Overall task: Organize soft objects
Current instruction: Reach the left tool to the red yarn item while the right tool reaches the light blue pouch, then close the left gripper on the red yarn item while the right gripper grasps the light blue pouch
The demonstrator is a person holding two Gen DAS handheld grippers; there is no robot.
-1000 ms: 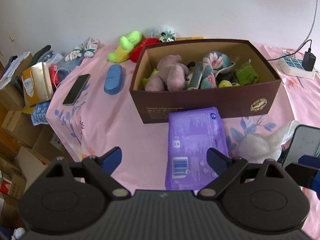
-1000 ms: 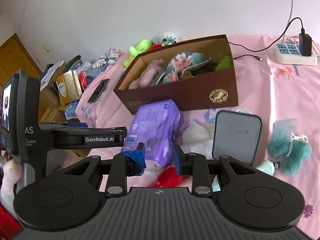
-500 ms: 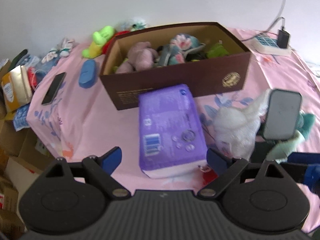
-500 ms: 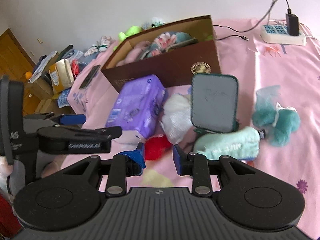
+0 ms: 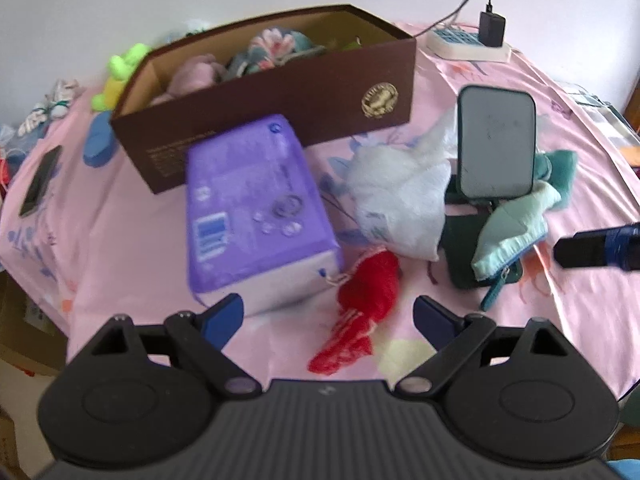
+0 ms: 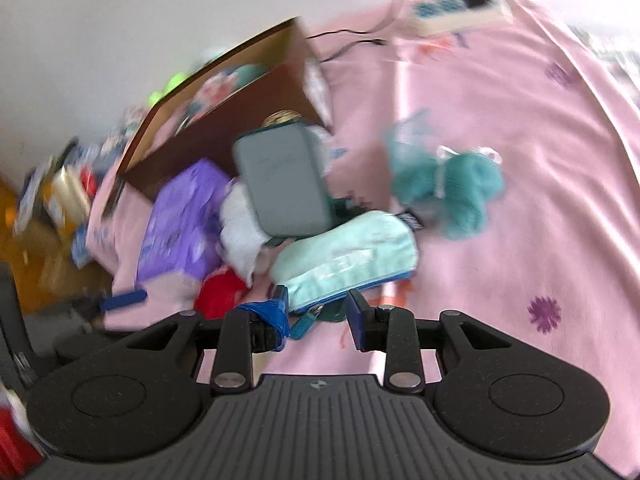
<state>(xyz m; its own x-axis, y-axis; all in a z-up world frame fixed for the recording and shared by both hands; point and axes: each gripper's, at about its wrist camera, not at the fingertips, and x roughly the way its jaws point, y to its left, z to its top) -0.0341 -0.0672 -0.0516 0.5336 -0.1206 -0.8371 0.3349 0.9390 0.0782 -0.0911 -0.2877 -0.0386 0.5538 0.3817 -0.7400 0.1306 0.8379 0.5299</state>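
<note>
Bright even daylight; motion blur; fisheye-warped edges

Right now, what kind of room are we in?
Probably a bedroom at home: a pink floral sheet covers the surface, a brown box holds plush toys, and a power strip with a charger lies by the wall.

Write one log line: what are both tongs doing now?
left tongs: open, above red knit | right tongs: open, near mint pouch | nothing held
</note>
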